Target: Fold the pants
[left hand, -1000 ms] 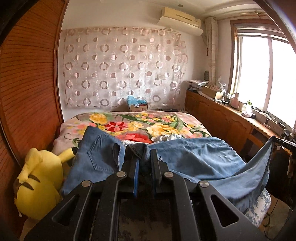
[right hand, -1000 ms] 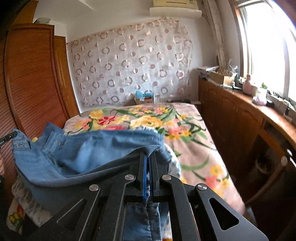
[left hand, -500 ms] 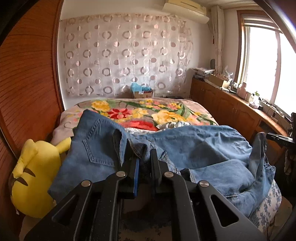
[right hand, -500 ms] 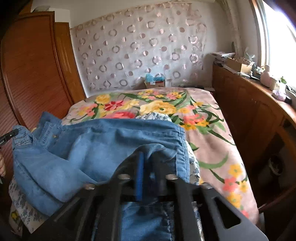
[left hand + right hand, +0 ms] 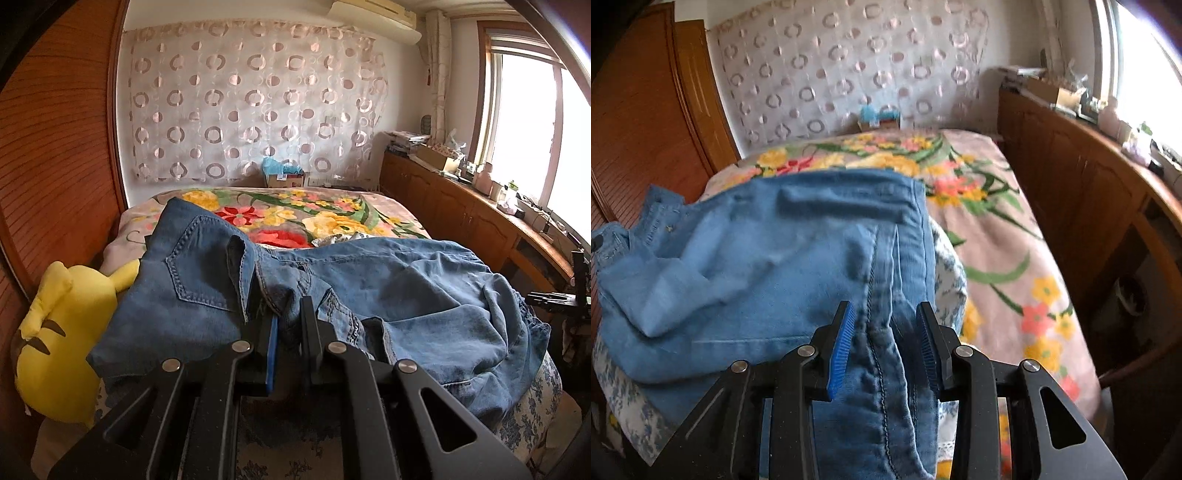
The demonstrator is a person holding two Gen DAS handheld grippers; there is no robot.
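1. While the right gripper (image 5: 884, 325) has just been opening, a seam fold of the jeans (image 5: 768, 266) lies between its blue pads (image 5: 840, 350), but the pads do not seem to press on it, so this side is released.
2. The left gripper (image 5: 286, 321) is clenched on a bunch of denim at the waist part, near the back pocket (image 5: 192, 273).
3. The jeans lie across the near end of the bed (image 5: 332, 210), on the flowered blanket, at about 6 o'clock in both views. A yellow plush toy (image 5: 55, 332) sits at 8 o'clock in the left view.
4. Risk, as a judgement: the loose cloth may catch on a ribbed pad when the right gripper goes away and pull the fold open. Also the bunch held at the left could drag the layers out of line.
5. The long axis runs from 9 to 3 o'clock in the left view: waist at the left, legs to the right.
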